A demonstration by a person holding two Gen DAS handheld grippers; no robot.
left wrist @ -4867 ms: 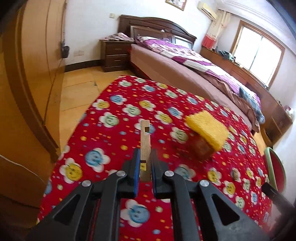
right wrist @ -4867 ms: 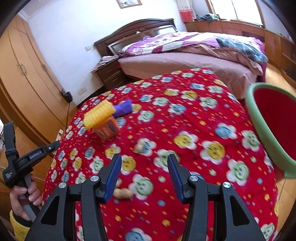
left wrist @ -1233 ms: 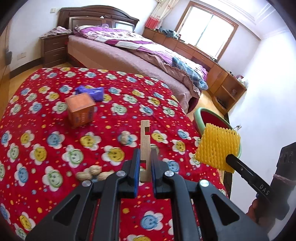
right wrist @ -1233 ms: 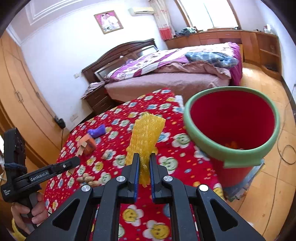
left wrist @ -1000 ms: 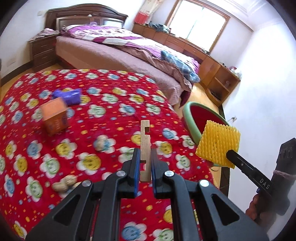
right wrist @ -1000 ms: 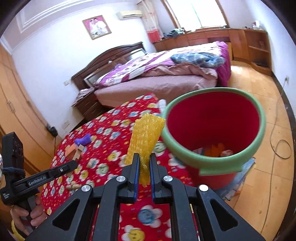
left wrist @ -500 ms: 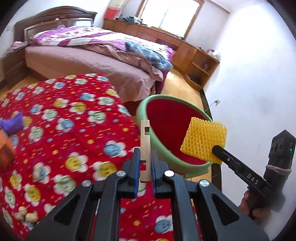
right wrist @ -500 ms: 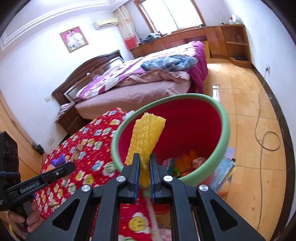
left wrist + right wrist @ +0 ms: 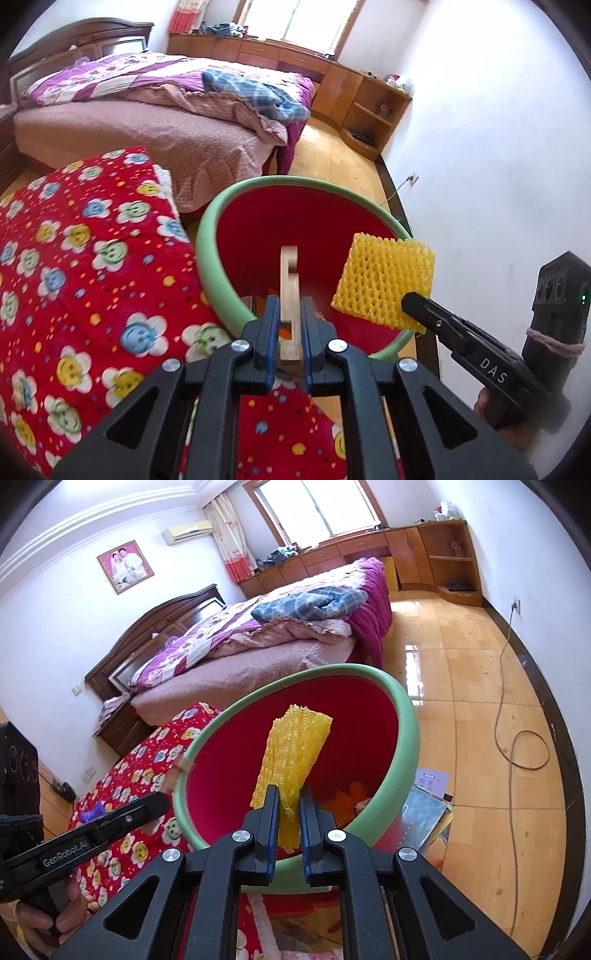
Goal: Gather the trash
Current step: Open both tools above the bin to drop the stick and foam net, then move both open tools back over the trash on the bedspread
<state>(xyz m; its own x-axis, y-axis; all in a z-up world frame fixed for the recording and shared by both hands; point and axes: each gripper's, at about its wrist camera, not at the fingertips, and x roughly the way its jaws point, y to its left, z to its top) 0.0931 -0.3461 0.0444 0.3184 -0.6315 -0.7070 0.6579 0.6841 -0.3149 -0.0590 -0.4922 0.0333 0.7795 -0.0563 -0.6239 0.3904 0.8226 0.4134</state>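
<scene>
Bin [image 9: 207, 236] now under both | L hand-held gripper [image 9: 289, 325] clamps wood strip [image 9: 289, 280] | R [image 9: 288, 812] clamps foam net [image 9: 291, 753]

Right gripper [image 9: 287, 805] pinches yellow foam net [image 9: 291, 760] at frame centre; red bin [image 9: 404, 738] behind it; left gripper [image 9: 155, 805] lower left.

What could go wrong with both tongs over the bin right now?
The yellow foam net is light; released from the right tongs near the bin's green rim, it may drift outside. The wooden piece in the left tongs sits close beside it, so the two tongs could bump.
</scene>
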